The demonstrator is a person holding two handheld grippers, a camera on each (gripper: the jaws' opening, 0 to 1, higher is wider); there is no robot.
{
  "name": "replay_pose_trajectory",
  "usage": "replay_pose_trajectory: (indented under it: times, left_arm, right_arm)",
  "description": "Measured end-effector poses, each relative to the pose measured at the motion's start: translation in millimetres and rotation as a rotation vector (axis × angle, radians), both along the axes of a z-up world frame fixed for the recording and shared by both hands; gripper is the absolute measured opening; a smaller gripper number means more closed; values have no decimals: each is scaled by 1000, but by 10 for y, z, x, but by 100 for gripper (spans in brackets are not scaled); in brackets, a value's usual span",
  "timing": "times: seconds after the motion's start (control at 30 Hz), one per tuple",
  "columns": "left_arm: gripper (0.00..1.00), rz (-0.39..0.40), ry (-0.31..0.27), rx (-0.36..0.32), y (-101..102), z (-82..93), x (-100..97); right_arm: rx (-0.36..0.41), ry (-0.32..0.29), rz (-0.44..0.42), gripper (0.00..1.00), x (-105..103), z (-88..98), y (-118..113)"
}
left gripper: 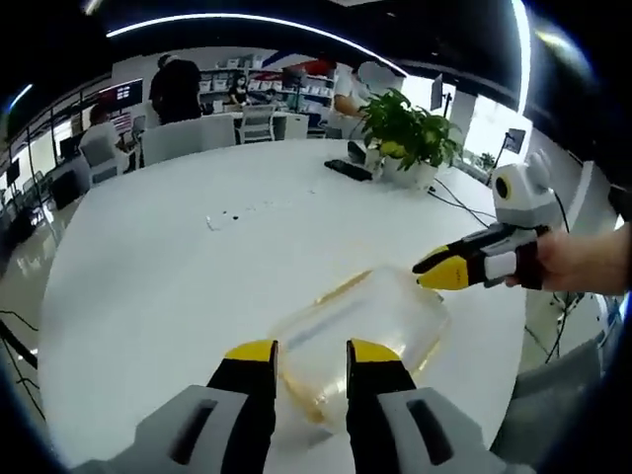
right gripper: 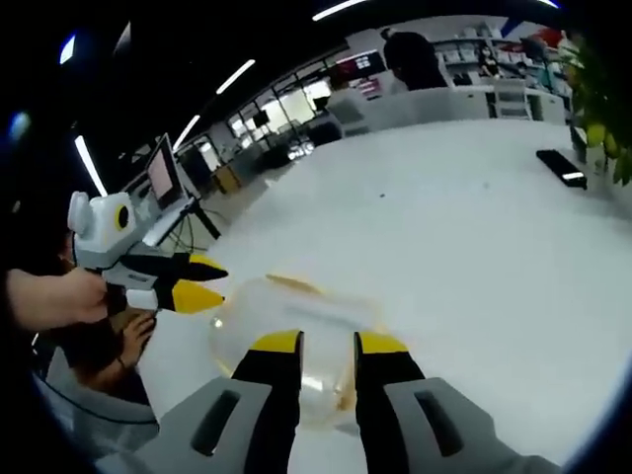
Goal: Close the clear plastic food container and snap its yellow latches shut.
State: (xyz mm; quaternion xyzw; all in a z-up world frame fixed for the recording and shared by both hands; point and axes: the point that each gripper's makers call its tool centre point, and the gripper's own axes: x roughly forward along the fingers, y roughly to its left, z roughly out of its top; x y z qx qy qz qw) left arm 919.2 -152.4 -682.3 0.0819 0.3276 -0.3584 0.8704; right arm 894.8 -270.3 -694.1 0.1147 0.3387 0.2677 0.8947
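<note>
We see the clear container (left gripper: 357,331) lying on the white bench (left gripper: 197,276), just ahead of the left tool (left gripper: 311,353), whose jaws stand spread and pinch nothing. Our right tool (right gripper: 328,343) hovers over the container's other end, jaws likewise apart, its tips near the rim.

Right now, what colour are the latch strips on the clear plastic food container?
Yellow; the clear plastic food container shows its latch strips best in the left gripper view.

I had bare white desk (left gripper: 197,276) open all around the container (left gripper: 355,336), with only the potted plant (left gripper: 410,128) and a dark remote (left gripper: 348,170) standing well apart.
</note>
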Motion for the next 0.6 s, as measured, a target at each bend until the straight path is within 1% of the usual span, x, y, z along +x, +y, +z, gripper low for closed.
replay_pose_trajectory:
  times: [0.07,0.13,0.23,0.3,0.43,0.6]
  left_arm:
    - [20,-17,-17,14,-24,5,10]
    - [20,-24,-15,10,-51,1,24]
    - [20,-46,-17,11,-108,0,8]
    - [19,-72,-20,20,-147,-14,-1]
    - [19,-151,-40,51,-221,-41,-24]
    - [19,-199,-52,68,-281,-52,-25]
  right_arm:
    - [-14,1,14,17,1,-21,9]
    - [-21,2,21,16,39,-49,-15]
    - [-21,-4,27,15,66,-44,-11]
    - [-20,-19,42,14,83,-30,9]
    - [-24,-39,89,14,87,-17,85]
    - [-50,-64,138,13,101,-19,140]
